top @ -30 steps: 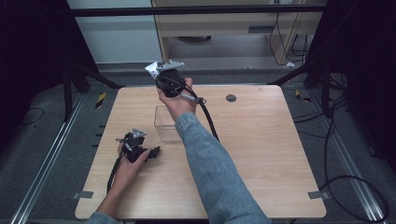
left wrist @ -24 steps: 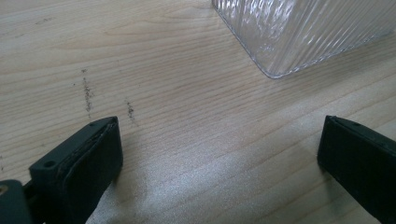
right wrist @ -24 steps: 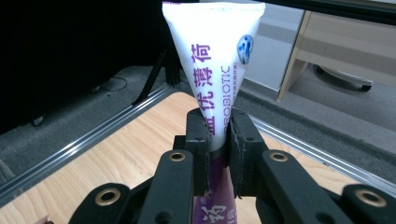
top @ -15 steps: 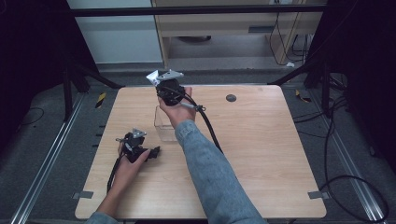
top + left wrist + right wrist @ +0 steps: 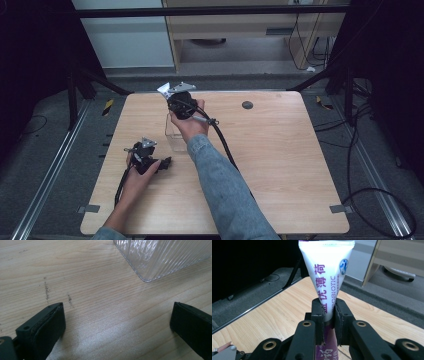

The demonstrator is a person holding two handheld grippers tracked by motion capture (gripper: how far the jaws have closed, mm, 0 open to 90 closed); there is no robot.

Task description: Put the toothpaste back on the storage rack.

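Currently the step in hand is judged to be carriage of a tube [image 5: 327,277] toward a clear container [image 5: 175,134] near the mid-left of the surface [image 5: 280,165], w/ placement into it not yet done. The tube is clamped between the jaws of the right gripper [image 5: 328,312], closed on it approx. at mid-length; the flat crimped end stands up past the jaws, the purple lower part runs down behind them. In the high view the right gripper [image 5: 181,102] is held just beyond the container's far side, above the surface. The left gripper [image 5: 145,159] is rested low on the surface, near the container's left-front, jaws wide apart w/ nothing between them; in the left gripper view [image 5: 117,325] bare wood is seen between the pads and a corner of the container [image 5: 160,257] lies ahead, not touched. Next move, by judgement: tube to be brought over the container's open top, lowered, then released; the left gripper may be needed to steady the container. Materials: tube is soft glossy plastic, white w/ purple print, tapering wedge-like to the flat seal; likely to deform under grip. Container is transparent, ribbed walls, rounded corners, prob. light and apt to slide. Surface is pale wood-grain laminate, smooth, w/ a few dark scuffs.
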